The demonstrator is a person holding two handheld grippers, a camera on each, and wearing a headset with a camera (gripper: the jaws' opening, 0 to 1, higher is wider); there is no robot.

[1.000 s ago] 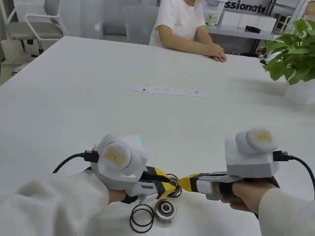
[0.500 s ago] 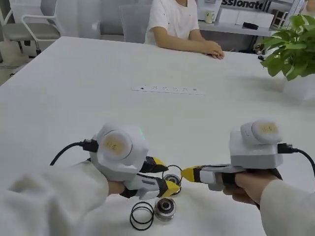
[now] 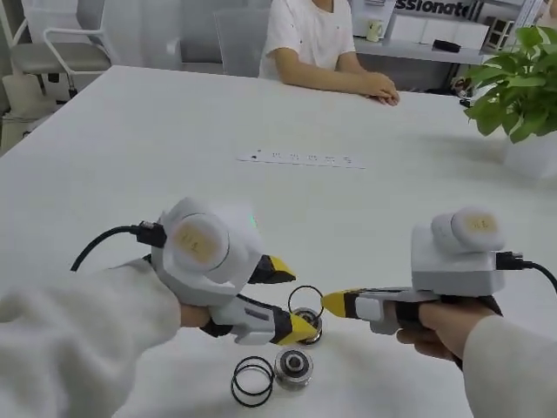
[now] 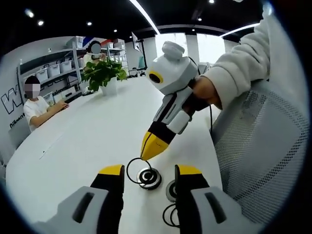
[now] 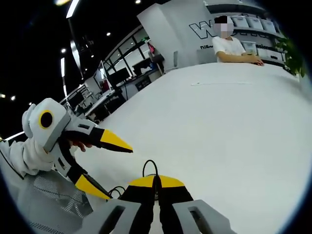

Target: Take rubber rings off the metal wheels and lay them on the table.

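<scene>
Wheel (image 3: pixel 312 319): partly behind left gripper (image 3: pixel 302 300) jaw.
Ring (image 5: pixel 150 162): bottom lost between right gripper (image 5: pixel 156 180) tips.
Plant (image 3: pixel 515 70): cropped at edge.

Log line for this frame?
left gripper: open, wheel just ahead of jaws | right gripper: shut on rubber ring | table: second wheel, two loose rings

Right tool (image 5: pixel 155 180) pinches a black rubber ring (image 5: pixel 149 162); left tool (image 5: pixel 120 172) gapes.

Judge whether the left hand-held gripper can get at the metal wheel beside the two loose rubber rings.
Probably yes. The left hand-held gripper is open close beside that metal wheel, nothing between them; the right hand-held gripper pinches a rubber ring at the other wheel.
</scene>
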